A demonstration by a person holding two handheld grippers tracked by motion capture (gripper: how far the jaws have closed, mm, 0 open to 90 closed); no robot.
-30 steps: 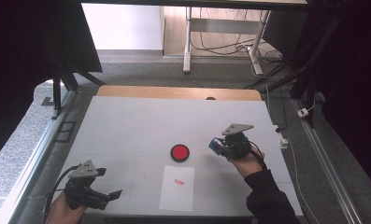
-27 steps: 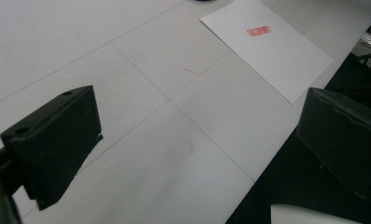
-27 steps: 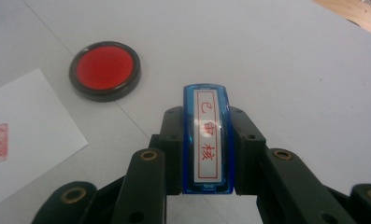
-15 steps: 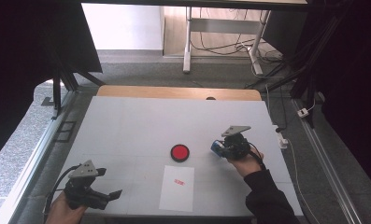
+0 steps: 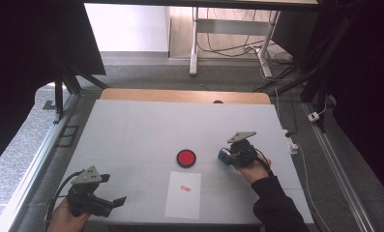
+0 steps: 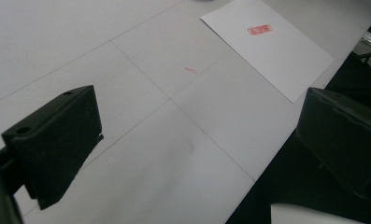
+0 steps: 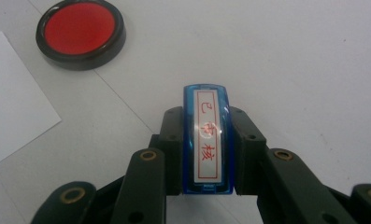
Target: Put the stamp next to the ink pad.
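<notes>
Right tool (image 7: 206,154) clamping glossy blue stamp (image 7: 206,140), round red ink pad (image 7: 80,32)

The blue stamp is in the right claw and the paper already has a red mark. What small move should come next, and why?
Probably lower the blue stamp onto the bare table and release: the right claw is shut on it, beside the red ink pad, and the paper is stamped.

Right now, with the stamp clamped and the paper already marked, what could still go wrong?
1. The right gripper pinches the narrow blue stamp by its sides; a tilt could twist it loose.
2. The red ink pad lies open beside the paper, so a low pass could smear ink.
3. The left gripper stands open, off the paper, which could slide.
</notes>
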